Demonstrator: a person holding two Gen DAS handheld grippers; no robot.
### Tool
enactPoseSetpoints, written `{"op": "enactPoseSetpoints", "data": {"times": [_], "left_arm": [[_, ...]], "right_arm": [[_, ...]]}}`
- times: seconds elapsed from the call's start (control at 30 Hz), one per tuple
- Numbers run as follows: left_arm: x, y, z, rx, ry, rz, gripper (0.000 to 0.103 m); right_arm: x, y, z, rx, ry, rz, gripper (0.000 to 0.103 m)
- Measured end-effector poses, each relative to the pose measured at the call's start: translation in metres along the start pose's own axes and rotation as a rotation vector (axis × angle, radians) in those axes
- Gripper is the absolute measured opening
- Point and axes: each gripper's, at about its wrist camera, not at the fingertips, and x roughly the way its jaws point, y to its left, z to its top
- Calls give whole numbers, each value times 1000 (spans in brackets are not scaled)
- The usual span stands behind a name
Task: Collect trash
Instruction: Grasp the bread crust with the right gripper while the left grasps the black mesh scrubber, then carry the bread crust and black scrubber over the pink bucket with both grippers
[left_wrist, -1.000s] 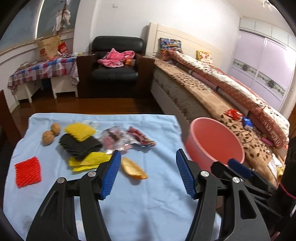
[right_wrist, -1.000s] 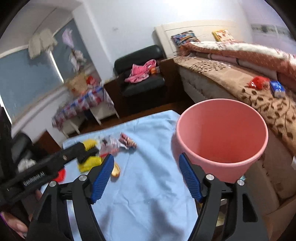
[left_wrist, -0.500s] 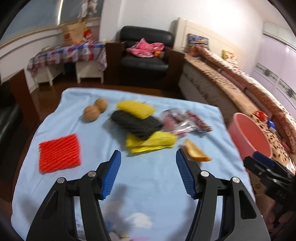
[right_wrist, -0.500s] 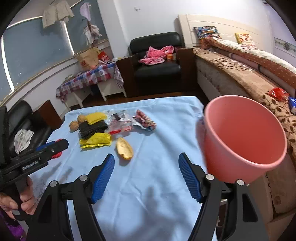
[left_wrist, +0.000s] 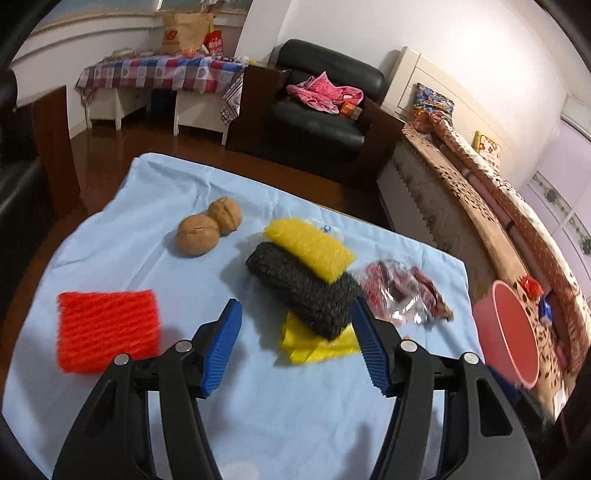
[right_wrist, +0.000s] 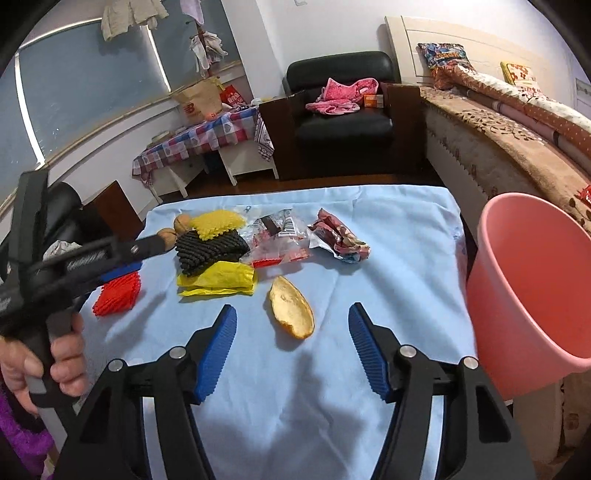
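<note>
Approach step: both grippers, left (left_wrist: 295, 343) and right (right_wrist: 291, 347), fingers apart, empty. Next, probably: right closes on peel (right_wrist: 291, 312), then bucket (right_wrist: 528, 280).

Your left gripper (left_wrist: 295, 345) has swung left and closer over the blue cloth (left_wrist: 122, 236), so the black foam net (left_wrist: 303, 290) now sits between its spread fingers. The pink bucket (left_wrist: 506, 343) slides to the right edge. Your right gripper (right_wrist: 291, 350) has turned from the bucket toward the orange peel (right_wrist: 291, 312).
</note>
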Motion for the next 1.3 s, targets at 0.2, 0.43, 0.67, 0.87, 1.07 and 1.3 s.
{"op": "enactPoseSetpoints", "data": {"times": [0.2, 0.43, 0.67, 0.87, 1.07, 1.3], "left_arm": [[32, -3, 8, -16, 52, 37, 48], [32, 10, 3, -49, 74, 6, 11], [1, 16, 0, -45, 31, -45, 8], [-21, 17, -4, -23, -4, -44, 8], [-27, 14, -10, 33, 54, 11, 8], [-45, 12, -15, 69, 9, -5, 8]], "right_arm": [[9, -2, 3, 3, 15, 2, 63], [21, -3, 2, 21, 44, 8, 63], [36, -6, 3, 38, 93, 8, 63], [49, -4, 1, 33, 133, -3, 45], [53, -10, -3, 72, 173, 18, 17], [32, -22, -2, 107, 131, 31, 14]]}}
